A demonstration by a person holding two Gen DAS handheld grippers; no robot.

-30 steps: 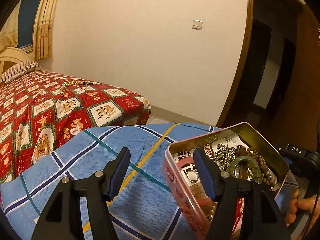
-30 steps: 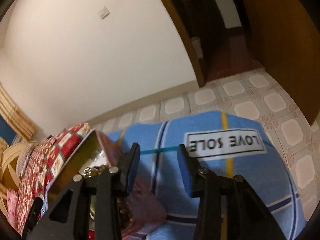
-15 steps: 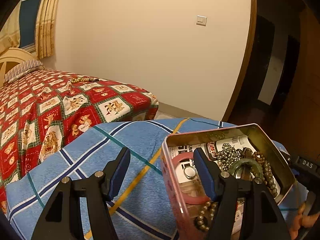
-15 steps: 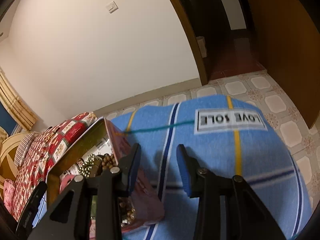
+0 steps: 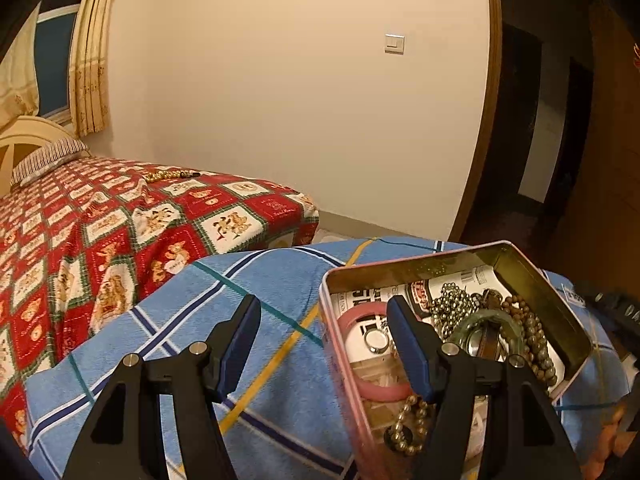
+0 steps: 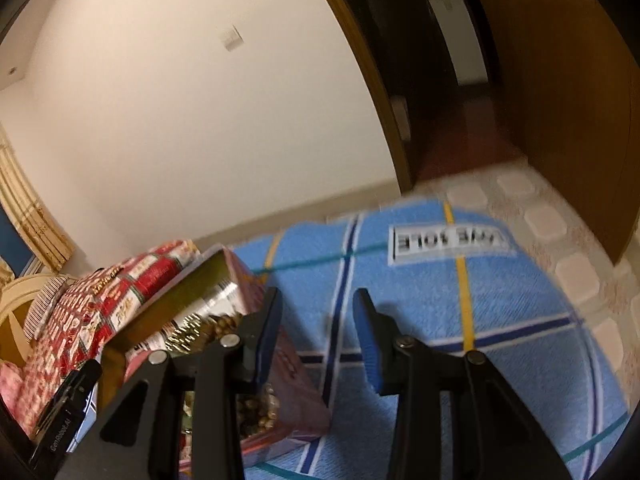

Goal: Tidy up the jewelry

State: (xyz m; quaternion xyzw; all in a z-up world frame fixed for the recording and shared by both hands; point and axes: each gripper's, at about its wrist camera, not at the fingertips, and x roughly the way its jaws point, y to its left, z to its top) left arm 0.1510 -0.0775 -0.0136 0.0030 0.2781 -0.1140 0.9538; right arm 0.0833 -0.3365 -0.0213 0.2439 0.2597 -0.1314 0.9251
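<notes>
An open pink tin (image 5: 334,340) sits on a blue plaid cloth (image 5: 248,288). It holds a pink bangle (image 5: 360,316), a green bangle (image 5: 488,318), a brown bead string (image 5: 532,332), a metal bead chain (image 5: 456,304) and a ring (image 5: 378,340). My left gripper (image 5: 324,340) is open and empty; its jaws straddle the tin's left wall. My right gripper (image 6: 318,332) is open and empty, with its left finger over the tin's (image 6: 296,364) right wall. A bead bracelet (image 5: 172,175) lies far off on the bed.
A bed with a red patterned cover (image 5: 100,232) stands to the left, with a striped pillow (image 5: 48,156) at its head. A dark doorway (image 5: 532,128) is at the right. The cloth carries a label (image 6: 448,240). Tiled floor (image 6: 580,272) lies beyond the cloth.
Both views have shifted as the grippers moved. The tin now sits further into the left gripper's view, with its left wall between the jaws. Both grippers stay open.
</notes>
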